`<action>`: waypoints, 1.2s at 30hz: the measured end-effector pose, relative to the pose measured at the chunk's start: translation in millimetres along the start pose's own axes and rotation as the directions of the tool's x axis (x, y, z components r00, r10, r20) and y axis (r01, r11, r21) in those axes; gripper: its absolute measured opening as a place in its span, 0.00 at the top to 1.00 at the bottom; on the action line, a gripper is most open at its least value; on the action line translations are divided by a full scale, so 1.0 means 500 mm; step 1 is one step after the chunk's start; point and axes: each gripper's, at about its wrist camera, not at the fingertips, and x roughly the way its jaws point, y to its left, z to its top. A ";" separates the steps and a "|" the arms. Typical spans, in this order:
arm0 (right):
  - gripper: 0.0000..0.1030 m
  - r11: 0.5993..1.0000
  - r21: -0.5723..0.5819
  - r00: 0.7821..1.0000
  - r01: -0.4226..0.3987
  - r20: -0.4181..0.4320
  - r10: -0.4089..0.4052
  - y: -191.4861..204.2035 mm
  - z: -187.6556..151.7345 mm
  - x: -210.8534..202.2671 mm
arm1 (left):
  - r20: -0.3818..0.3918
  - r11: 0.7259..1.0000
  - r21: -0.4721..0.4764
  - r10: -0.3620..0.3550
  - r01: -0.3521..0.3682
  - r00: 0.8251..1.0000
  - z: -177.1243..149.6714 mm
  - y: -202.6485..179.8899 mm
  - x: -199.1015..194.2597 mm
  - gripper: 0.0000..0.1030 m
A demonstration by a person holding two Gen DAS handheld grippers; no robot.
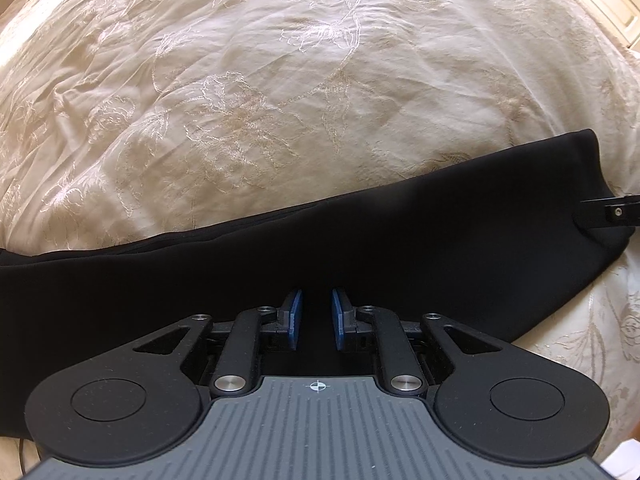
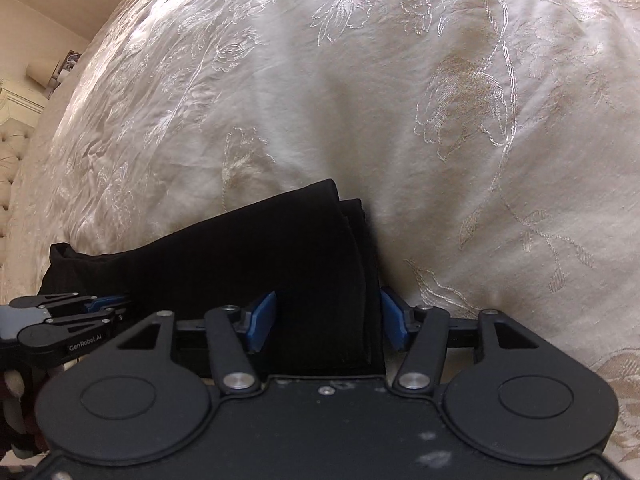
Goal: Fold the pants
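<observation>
Your black pants (image 1: 320, 248) lie as a long, smooth, matte band across the near edge of the cream bedspread (image 1: 240, 80), which is embroidered with a floral pattern. In the left wrist view the band runs from the far left edge, where a thin seam line shows along its upper border, to a rounded end at the right that lifts slightly off the bedspread.

Your left gripper (image 1: 317, 320) points down at the middle of the pants, its blue pads (image 1: 295, 318) drawn close with only a narrow gap; dark fabric fills that gap, but whether the pads actually pinch it you cannot tell.

In the right wrist view the pants (image 2: 240, 264) end in stacked layers, two edges showing at the top right corner. Your right gripper (image 2: 328, 320) stands spread wide, released, with that layered end lying between its pads without being pressed.
</observation>
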 end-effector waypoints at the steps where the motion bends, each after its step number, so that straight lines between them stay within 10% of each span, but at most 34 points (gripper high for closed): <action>1: 0.44 1.000 0.005 1.000 -0.010 -0.002 0.010 -0.001 0.002 0.000 | 0.000 1.000 -0.001 -0.001 0.001 1.000 0.000 0.000 0.000 0.84; 5: 0.82 1.000 -0.012 1.000 -0.002 0.015 0.002 0.006 0.000 -0.016 | -0.003 1.000 -0.010 -0.013 0.013 1.000 0.003 0.008 -0.011 0.84; 10: 0.92 0.999 -0.038 0.993 -0.009 0.115 0.013 0.058 -0.015 -0.077 | 0.018 0.996 -0.073 -0.043 0.045 0.999 0.024 0.036 -0.041 0.84; 22: 0.93 0.998 -0.067 0.973 -0.004 0.228 0.019 0.136 -0.038 -0.143 | -0.021 0.984 -0.170 -0.058 0.054 0.998 0.103 0.081 0.010 0.84; 28: 0.93 0.998 -0.057 0.971 0.018 0.237 -0.004 0.140 -0.037 -0.150 | 0.054 0.989 -0.124 -0.071 0.078 0.996 0.054 0.084 -0.065 0.84; 36: 0.93 0.997 -0.061 0.968 0.037 0.251 -0.021 0.165 -0.041 -0.158 | -0.043 0.992 -0.050 -0.119 0.116 0.992 -0.033 0.063 -0.025 0.84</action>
